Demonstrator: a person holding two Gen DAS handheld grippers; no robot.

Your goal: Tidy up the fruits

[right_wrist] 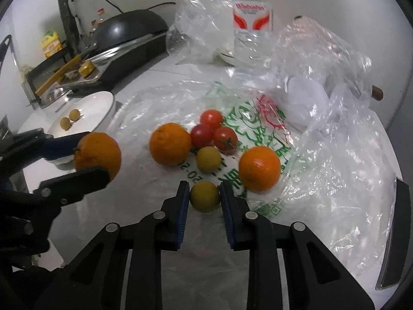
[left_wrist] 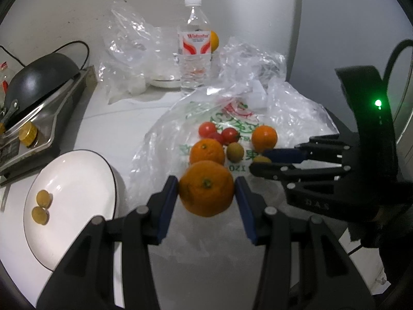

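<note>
Left wrist view showed your left gripper (left_wrist: 206, 193) clamped partway on an orange (left_wrist: 206, 188), lifted clear, presumably bound for the white plate (left_wrist: 85, 165) at its left, where two small yellow fruits (left_wrist: 42, 204) lay. Your right gripper (right_wrist: 204, 199) had closed on another yellow fruit (right_wrist: 204, 196); the remaining fruit sat just ahead on the plastic bag (right_wrist: 258, 118).

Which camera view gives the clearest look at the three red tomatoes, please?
The right wrist view: the tomatoes sit near its centre, large and separate. In the left wrist view they are smaller and bunched behind an orange.
</note>
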